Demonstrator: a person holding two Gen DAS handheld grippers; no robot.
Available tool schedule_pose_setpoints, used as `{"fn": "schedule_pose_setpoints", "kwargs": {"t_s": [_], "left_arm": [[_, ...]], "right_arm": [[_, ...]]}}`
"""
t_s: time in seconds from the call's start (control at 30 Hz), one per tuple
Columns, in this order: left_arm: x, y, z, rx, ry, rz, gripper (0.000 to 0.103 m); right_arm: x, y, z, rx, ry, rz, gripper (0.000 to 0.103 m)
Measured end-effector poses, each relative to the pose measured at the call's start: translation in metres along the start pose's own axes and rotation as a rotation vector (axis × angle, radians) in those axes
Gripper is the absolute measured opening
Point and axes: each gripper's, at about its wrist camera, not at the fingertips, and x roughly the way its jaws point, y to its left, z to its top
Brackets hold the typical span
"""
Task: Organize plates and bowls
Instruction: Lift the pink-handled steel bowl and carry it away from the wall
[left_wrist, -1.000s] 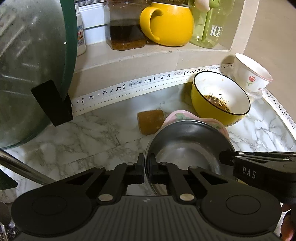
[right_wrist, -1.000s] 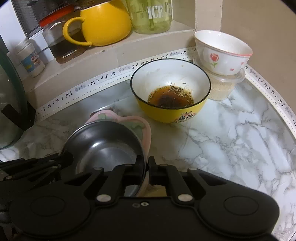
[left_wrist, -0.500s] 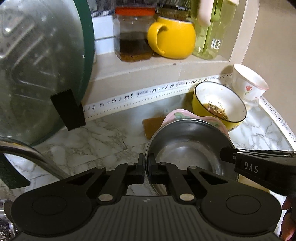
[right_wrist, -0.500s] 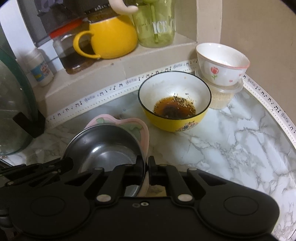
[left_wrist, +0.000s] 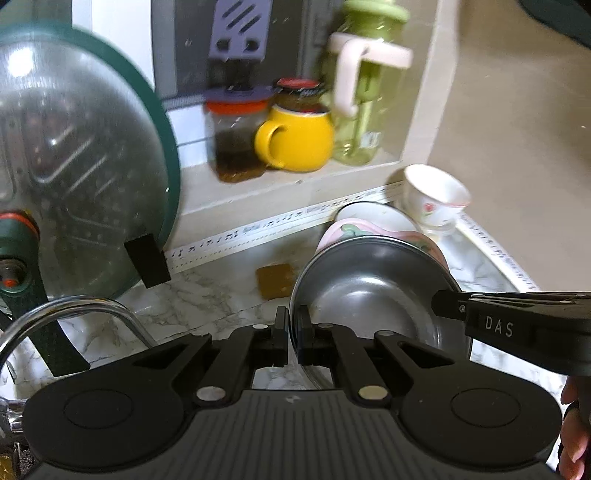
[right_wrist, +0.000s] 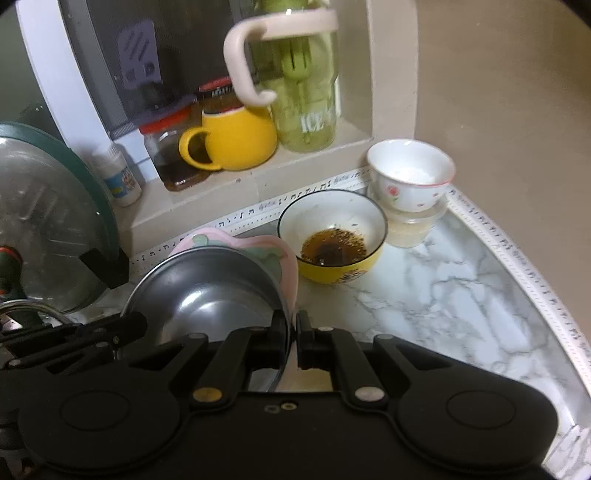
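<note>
The left gripper (left_wrist: 292, 341) pinches the near-left rim of the steel bowl (left_wrist: 373, 295), and the right gripper (right_wrist: 291, 341) pinches its right rim together with the edge of the pink plate (right_wrist: 284, 269) nested under it. The stack looks held clear of the marble counter (right_wrist: 443, 295). To carry it well, both hands should rise evenly and keep the rims level, since the plate seems caught on one side only and could slip out. The right wrist view shows the yellow bowl (right_wrist: 332, 236) with dark sauce residue and the white rose cup (right_wrist: 410, 173) on a clear tub; the left wrist view alone shows a brown sponge (left_wrist: 275, 280) and the faucet (left_wrist: 74, 314)
</note>
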Motion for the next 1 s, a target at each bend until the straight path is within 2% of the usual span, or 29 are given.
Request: {"fn": "schedule_pose_setpoints", "kwargs": {"t_s": [0.37,0.67,1.0], "left_arm": [[-0.053,-0.056,-0.019,0.086,-0.014,-0.087,0.003],[-0.076,-0.116,-0.043,0.195,-0.008,-0.183,0.003],[-0.098,-0.198,-0.075,0.324,0.020,-0.318,0.003]], "right_arm": [[-0.077,-0.036,-0.031,-0.003,-0.050,-0.071,0.006],[-0.125,-0.087,-0.068,0.079,-0.061,-0.137,0.006],[-0.186,-0.146,-0.118,0.198,-0.079,-0.267,0.007]]}}
